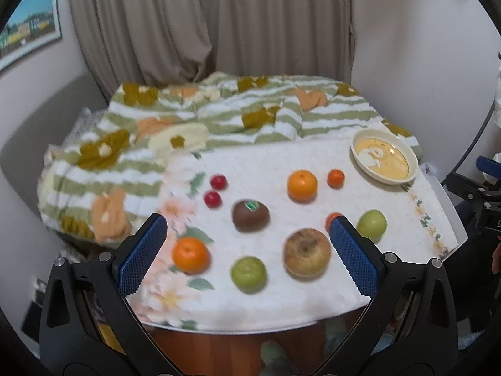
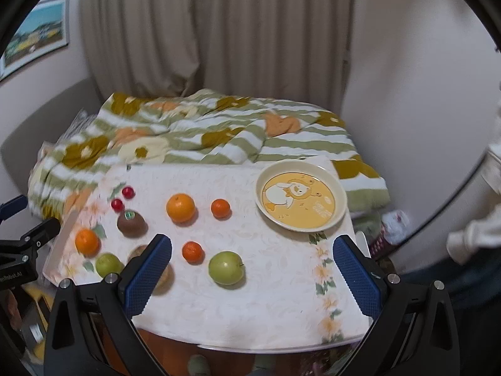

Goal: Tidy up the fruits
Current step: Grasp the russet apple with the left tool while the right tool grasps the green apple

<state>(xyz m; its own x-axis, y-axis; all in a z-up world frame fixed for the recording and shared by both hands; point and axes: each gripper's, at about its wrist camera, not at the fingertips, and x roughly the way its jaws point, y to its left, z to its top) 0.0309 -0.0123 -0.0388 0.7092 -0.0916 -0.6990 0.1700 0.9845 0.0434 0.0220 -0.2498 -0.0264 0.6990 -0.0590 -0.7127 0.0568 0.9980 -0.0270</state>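
Note:
Fruits lie spread on a white floral cloth [image 1: 275,163]. In the left wrist view I see two red cherries [image 1: 218,181], a brown kiwi [image 1: 250,219], oranges [image 1: 302,185] [image 1: 190,254], a small tangerine [image 1: 335,178], a brownish apple [image 1: 307,252] and green apples [image 1: 249,274] [image 1: 372,225]. My left gripper [image 1: 247,228] hovers open above the front fruits, holding nothing. In the right wrist view my right gripper [image 2: 252,250] is open and empty above a green apple [image 2: 226,268] and a tangerine [image 2: 192,250]. The yellow cartoon plate [image 2: 302,199] stands at the back right, without fruit.
A striped green and white quilt [image 1: 175,125] is bunched behind the cloth, under beige curtains [image 1: 213,22]. The table's reddish front edge [image 1: 238,344] runs below the cloth. A white sleeve [image 2: 472,238] is at the far right of the right wrist view.

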